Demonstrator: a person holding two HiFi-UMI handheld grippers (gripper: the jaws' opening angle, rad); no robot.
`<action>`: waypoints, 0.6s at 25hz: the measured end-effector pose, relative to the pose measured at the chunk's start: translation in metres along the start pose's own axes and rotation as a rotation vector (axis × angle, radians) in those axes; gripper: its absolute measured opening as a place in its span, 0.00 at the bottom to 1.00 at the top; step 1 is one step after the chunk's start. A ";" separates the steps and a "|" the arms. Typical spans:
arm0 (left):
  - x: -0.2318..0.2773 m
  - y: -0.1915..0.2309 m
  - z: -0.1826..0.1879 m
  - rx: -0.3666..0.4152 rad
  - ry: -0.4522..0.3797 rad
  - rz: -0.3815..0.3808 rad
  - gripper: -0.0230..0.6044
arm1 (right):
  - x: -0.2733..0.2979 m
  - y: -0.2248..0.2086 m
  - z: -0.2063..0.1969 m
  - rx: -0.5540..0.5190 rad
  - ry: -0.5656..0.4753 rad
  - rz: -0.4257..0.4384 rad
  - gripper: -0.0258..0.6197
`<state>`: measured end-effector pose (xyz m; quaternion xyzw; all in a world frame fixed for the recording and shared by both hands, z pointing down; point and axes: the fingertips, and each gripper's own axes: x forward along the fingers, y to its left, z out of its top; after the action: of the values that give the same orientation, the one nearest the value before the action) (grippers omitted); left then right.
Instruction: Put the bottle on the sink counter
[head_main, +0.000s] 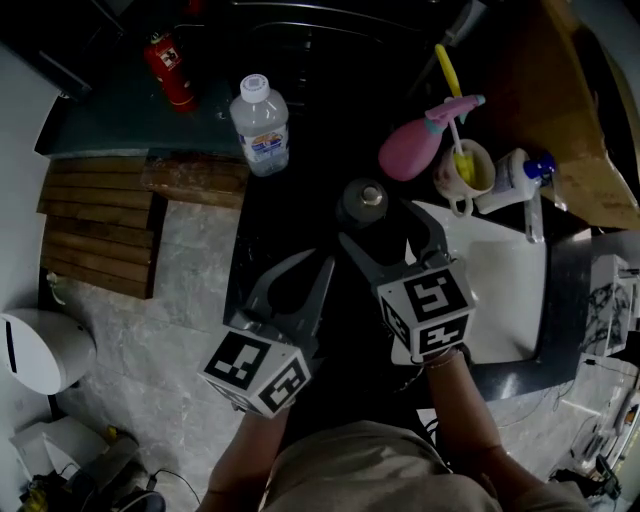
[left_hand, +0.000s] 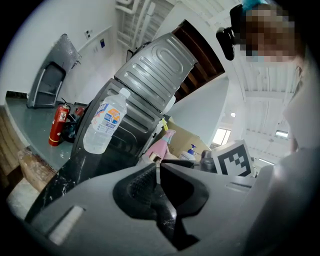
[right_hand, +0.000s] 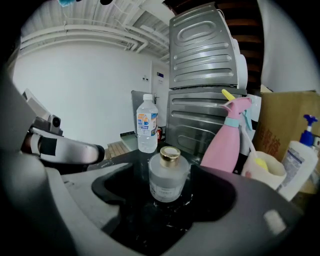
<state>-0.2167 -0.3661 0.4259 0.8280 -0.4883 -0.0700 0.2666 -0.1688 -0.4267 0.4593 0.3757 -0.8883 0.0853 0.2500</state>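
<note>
1. The right gripper view settles what the head view leaves unclear. The right gripper (head_main: 378, 222) is spread wide, and the bottle (right_hand: 169, 175) stands upright between its jaws with a gap on each side, on the black counter (head_main: 262, 240).
2. In the left gripper view we see the left gripper (left_hand: 157, 167) with its jaws pressed together, holding nothing.
3. Only the head view shows us the white sink (head_main: 505, 300), just beside the bottle at 4 o'clock.
4. In the head view, a water bottle (head_main: 260, 125) stands at 10 o'clock of the bottle, well apart, with a red extinguisher (head_main: 170, 70) farther along that line.
5. A pink spray bottle (head_main: 415, 145) lies near at 1 o'clock. A cup (head_main: 465, 170) with a yellow brush and a pump bottle (head_main: 515, 180) follow at 2 o'clock.
6. The left gripper sits at 7 o'clock of the bottle, apart from it.
</note>
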 end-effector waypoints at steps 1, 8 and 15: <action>-0.004 -0.003 0.000 0.000 -0.006 0.010 0.05 | -0.005 0.001 -0.001 0.003 -0.001 0.004 0.58; -0.028 -0.038 -0.006 0.025 -0.030 0.043 0.05 | -0.051 0.015 0.007 0.010 -0.081 0.075 0.58; -0.053 -0.077 -0.005 0.070 -0.055 0.060 0.05 | -0.110 0.032 0.031 0.117 -0.219 0.158 0.58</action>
<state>-0.1826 -0.2903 0.3831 0.8197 -0.5221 -0.0677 0.2256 -0.1378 -0.3455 0.3780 0.3258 -0.9305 0.1149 0.1218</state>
